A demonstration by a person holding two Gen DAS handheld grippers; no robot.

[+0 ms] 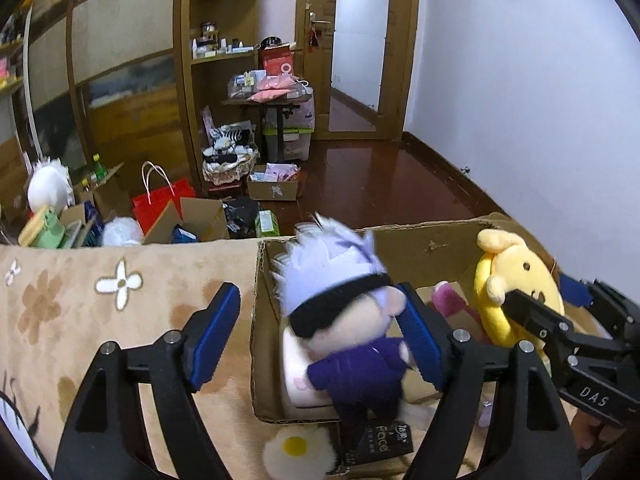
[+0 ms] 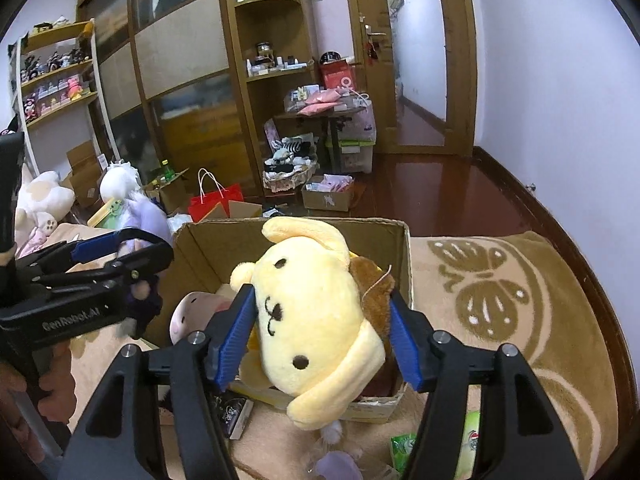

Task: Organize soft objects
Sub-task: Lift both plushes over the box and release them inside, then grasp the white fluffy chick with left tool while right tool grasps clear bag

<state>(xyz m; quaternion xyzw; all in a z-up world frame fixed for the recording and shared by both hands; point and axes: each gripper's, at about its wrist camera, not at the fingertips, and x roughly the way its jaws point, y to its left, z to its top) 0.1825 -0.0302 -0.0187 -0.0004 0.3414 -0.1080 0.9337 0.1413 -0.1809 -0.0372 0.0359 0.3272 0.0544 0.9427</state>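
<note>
An open cardboard box point(image 1: 420, 248) point(image 2: 296, 236) stands on a beige flowered blanket point(image 1: 100, 300). My left gripper point(image 1: 324, 336) is open over the box. A white-haired doll in purple clothes and a black blindfold point(image 1: 340, 320) is blurred between its fingers, touching the right pad only. My right gripper point(image 2: 320, 336) is shut on a yellow dog plush point(image 2: 312, 312) point(image 1: 516, 276) and holds it above the box. A pink plush point(image 1: 448, 300) point(image 2: 192, 312) lies inside the box.
A white and yellow fluffy toy point(image 1: 292, 452) and a black "Face" packet point(image 1: 376, 440) lie in front of the box. Green packets point(image 2: 404, 444) and a purple toy point(image 2: 336, 464) lie on the blanket. Boxes, bags and shelves crowd the floor behind.
</note>
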